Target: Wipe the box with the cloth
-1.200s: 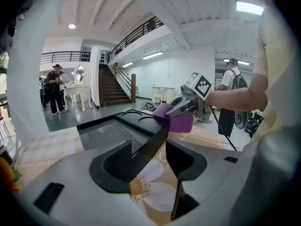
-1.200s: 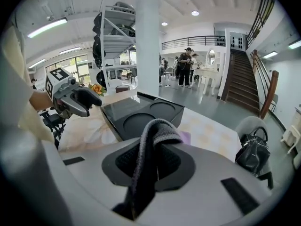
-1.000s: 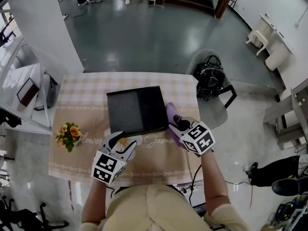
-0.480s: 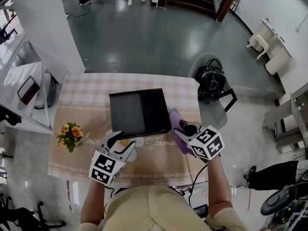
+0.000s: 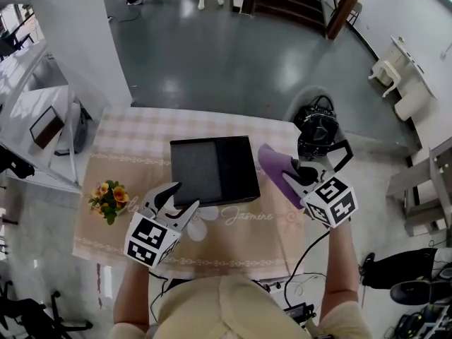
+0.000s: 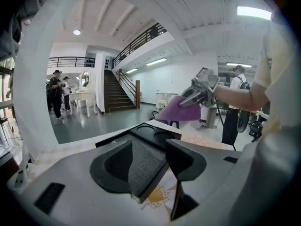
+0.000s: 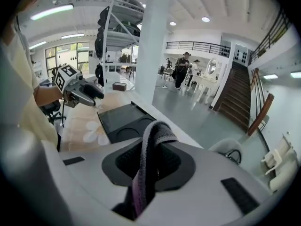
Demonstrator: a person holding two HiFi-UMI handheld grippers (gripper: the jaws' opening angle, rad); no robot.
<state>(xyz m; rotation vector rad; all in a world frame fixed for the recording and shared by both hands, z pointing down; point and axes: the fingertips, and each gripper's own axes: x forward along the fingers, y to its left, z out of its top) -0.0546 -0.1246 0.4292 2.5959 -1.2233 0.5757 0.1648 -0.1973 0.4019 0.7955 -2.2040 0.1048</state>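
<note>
A flat black box (image 5: 212, 169) lies on the checked tablecloth (image 5: 131, 143). My left gripper (image 5: 176, 202) is at the box's front left corner and stands open, and in the left gripper view that corner (image 6: 143, 173) shows in the gap between the jaws. My right gripper (image 5: 295, 177) hangs in the air just off the box's right edge, shut on a purple cloth (image 5: 275, 164). The cloth (image 7: 145, 173) droops from between its jaws, with the box (image 7: 121, 121) below and to the left. The left gripper view shows the cloth (image 6: 181, 111) held above the box's far side.
A small pot of orange flowers (image 5: 107, 198) stands at the table's left edge. A chair with a black bag (image 5: 318, 129) is beside the table's far right corner. A white shelf unit (image 5: 42, 119) is on the left. People stand far off across the hall.
My right gripper has lifted the purple cloth off the table by the box's front right corner and carried it right and further back. The left gripper has stayed at the box's front left corner.
</note>
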